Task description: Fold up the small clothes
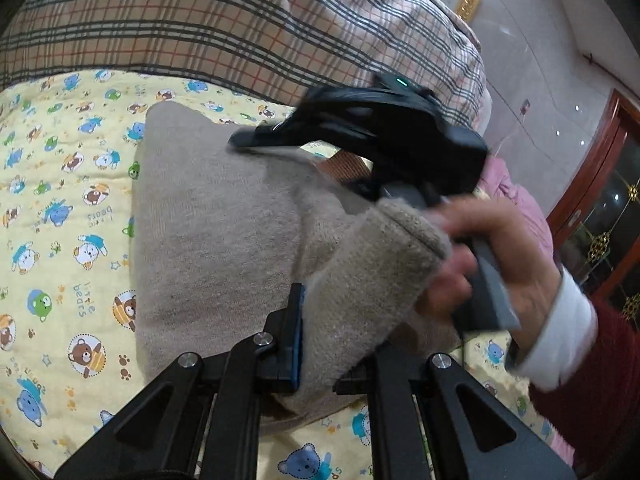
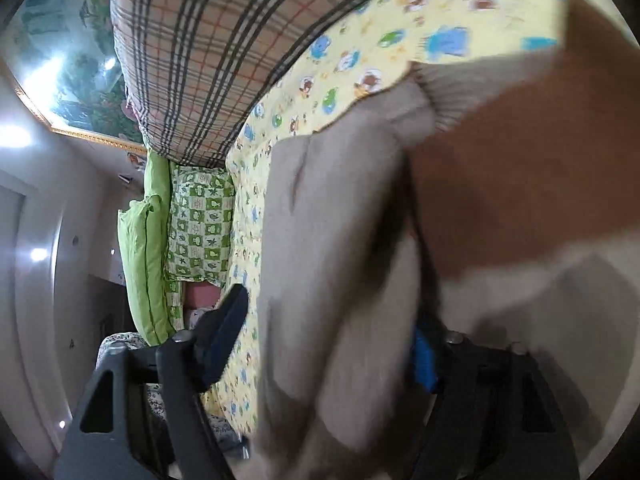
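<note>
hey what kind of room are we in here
Probably a bedroom at home: the beige garment lies on a yellow bear-print quilt, a plaid blanket is piled behind it, and green cushions and a gold-framed picture are beyond.

Left hand-held gripper [image 1: 320, 344] clamped shut; right hand-held gripper [image 2: 332, 320] half-spread.

one beige sweater [image 1: 216, 216], two grippers, one bear-print sheet [image 1: 60, 208], one plaid quilt [image 1: 180, 20].

Plaid quilt [image 1: 180, 28], green pillow [image 2: 142, 248]
</note>
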Available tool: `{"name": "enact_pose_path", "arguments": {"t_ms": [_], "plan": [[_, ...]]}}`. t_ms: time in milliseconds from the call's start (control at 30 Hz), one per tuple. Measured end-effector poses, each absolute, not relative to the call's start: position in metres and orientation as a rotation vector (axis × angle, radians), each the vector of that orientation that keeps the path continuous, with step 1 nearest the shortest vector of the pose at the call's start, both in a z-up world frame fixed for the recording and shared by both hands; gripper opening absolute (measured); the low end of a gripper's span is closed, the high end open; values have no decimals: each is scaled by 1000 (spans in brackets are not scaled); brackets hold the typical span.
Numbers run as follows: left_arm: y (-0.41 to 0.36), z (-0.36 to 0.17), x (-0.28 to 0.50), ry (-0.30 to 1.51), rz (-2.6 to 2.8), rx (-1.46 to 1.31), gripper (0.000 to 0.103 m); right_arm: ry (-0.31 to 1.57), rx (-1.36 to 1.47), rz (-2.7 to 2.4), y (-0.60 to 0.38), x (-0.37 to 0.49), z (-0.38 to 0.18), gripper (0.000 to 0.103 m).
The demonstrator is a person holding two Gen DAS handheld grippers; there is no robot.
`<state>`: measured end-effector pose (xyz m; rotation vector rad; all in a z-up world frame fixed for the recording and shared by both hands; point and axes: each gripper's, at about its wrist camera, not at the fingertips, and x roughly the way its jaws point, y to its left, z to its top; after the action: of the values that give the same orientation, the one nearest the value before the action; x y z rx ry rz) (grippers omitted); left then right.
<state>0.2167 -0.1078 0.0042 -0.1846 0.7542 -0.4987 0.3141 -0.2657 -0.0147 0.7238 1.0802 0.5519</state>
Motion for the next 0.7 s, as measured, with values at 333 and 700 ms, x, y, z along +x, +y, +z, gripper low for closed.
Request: {"name": "enact_pose_path", "arguments": {"t_ms": [333, 700], "plan": [[-176, 29, 211, 718, -659, -144, 9, 884, 492, 551, -309, 279, 75, 19], [-245, -1, 224, 820, -724, -109, 10, 949, 517, 322, -402, 251, 27, 19]]}}
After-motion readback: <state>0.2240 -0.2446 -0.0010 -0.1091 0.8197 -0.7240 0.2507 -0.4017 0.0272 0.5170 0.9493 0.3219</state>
